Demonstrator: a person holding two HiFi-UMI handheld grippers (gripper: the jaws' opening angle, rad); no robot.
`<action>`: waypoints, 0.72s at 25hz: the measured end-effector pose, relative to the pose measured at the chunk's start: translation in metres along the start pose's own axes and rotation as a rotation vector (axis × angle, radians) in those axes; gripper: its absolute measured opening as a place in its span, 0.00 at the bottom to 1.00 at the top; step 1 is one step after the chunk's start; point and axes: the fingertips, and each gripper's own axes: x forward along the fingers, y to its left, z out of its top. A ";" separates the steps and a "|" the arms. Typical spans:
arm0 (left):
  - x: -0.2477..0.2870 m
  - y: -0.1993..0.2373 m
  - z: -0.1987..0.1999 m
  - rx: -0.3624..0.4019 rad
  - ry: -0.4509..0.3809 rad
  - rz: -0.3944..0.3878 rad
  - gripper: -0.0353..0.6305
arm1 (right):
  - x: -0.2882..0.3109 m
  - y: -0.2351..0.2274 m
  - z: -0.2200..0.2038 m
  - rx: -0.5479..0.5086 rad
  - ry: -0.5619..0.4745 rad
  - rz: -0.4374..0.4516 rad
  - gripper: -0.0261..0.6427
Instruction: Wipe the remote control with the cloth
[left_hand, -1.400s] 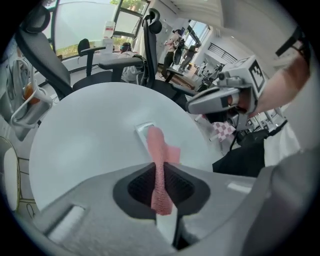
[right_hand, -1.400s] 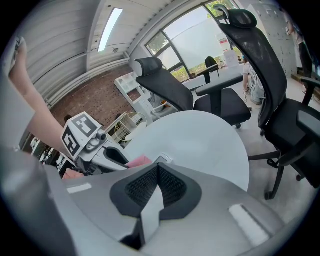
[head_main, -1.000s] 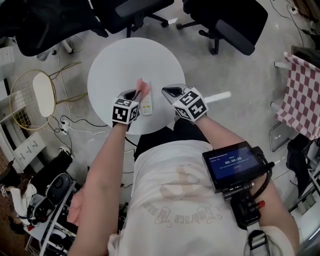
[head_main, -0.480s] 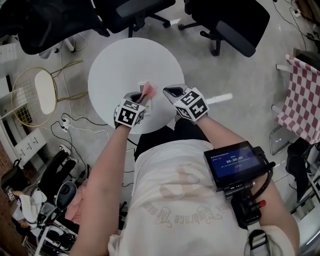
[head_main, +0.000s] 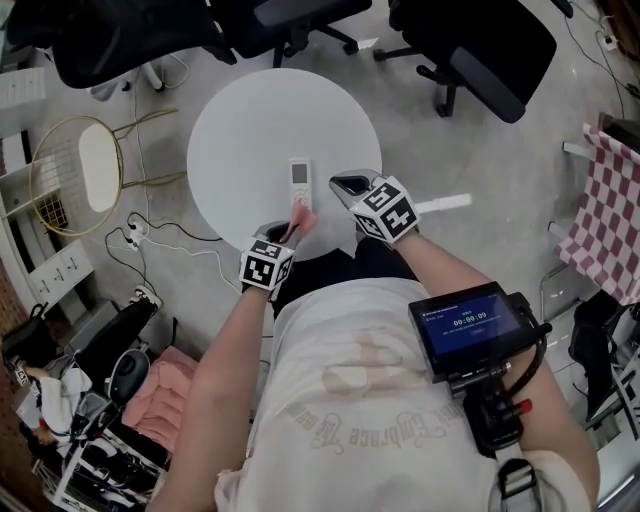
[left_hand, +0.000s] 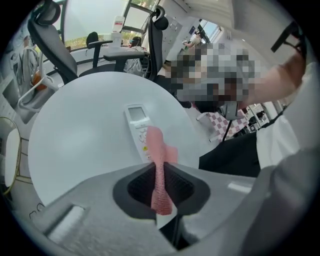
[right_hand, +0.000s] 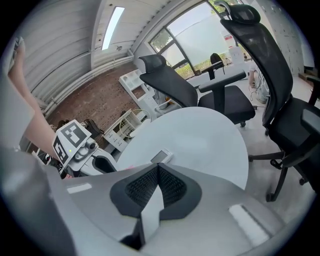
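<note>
A white remote control (head_main: 300, 178) lies on the round white table (head_main: 240, 140), near its front edge. My left gripper (head_main: 287, 232) sits at that edge, just short of the remote's near end, shut on a pink cloth (head_main: 302, 214). In the left gripper view the cloth (left_hand: 159, 170) stands pinched between the jaws, its free end overlapping the near end of the remote (left_hand: 136, 125). My right gripper (head_main: 345, 184) hovers to the right of the remote, shut with nothing in it. From the right gripper view, the remote (right_hand: 161, 156) shows just beyond the closed jaws.
Black office chairs (head_main: 470, 45) stand behind the table. A gold wire stool (head_main: 75, 175) and floor cables (head_main: 150, 245) are at the left. A red-checkered cloth (head_main: 605, 200) hangs at the right. A screen device (head_main: 470, 325) rides on the person's chest.
My left gripper has pulled back toward the table's front edge with the pink cloth, uncovering most of the remote. The right gripper has stayed put.
</note>
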 end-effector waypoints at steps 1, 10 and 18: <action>0.000 -0.003 -0.005 -0.001 0.004 -0.003 0.11 | 0.001 0.002 -0.001 -0.003 0.003 0.005 0.05; -0.019 -0.010 -0.003 -0.028 -0.077 -0.004 0.10 | 0.006 0.008 -0.006 -0.036 0.031 0.020 0.05; -0.046 0.006 0.000 -0.147 -0.165 0.064 0.11 | 0.003 0.025 -0.013 -0.078 0.059 0.052 0.05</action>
